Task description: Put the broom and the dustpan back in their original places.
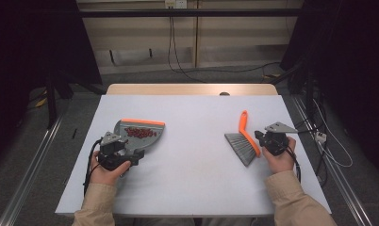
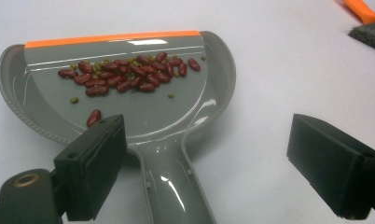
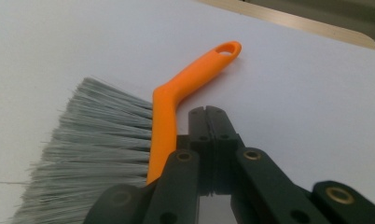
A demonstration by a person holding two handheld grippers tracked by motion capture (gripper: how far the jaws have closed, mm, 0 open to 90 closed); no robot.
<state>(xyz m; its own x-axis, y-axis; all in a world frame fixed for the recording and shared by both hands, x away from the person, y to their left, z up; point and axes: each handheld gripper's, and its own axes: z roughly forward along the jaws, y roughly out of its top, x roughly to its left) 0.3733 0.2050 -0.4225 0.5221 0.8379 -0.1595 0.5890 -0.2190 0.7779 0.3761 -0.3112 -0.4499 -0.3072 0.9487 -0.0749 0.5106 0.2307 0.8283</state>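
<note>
A grey dustpan [image 1: 152, 141] with an orange lip lies at the table's left and holds several red beans [image 1: 140, 133] and a few small green ones. My left gripper [image 1: 126, 149] is open at its handle. In the left gripper view the handle [image 2: 171, 186] runs between the wide-apart jaws of that gripper [image 2: 209, 144], closer to the left pad [image 2: 99, 165], and neither pad presses on it. At the right lies a brush [image 1: 244, 141] with grey bristles [image 3: 101, 144] and an orange handle [image 3: 190, 79]. My right gripper [image 1: 259, 137] [image 3: 206, 114] is shut with nothing in it, right beside the brush's orange back.
The white table top [image 1: 192, 179] has free room in the middle and at the front. Its wooden far edge [image 1: 192, 89] lies beyond. Cables [image 1: 178, 66] run over the floor behind the table, and metal rails [image 1: 32, 165] flank it.
</note>
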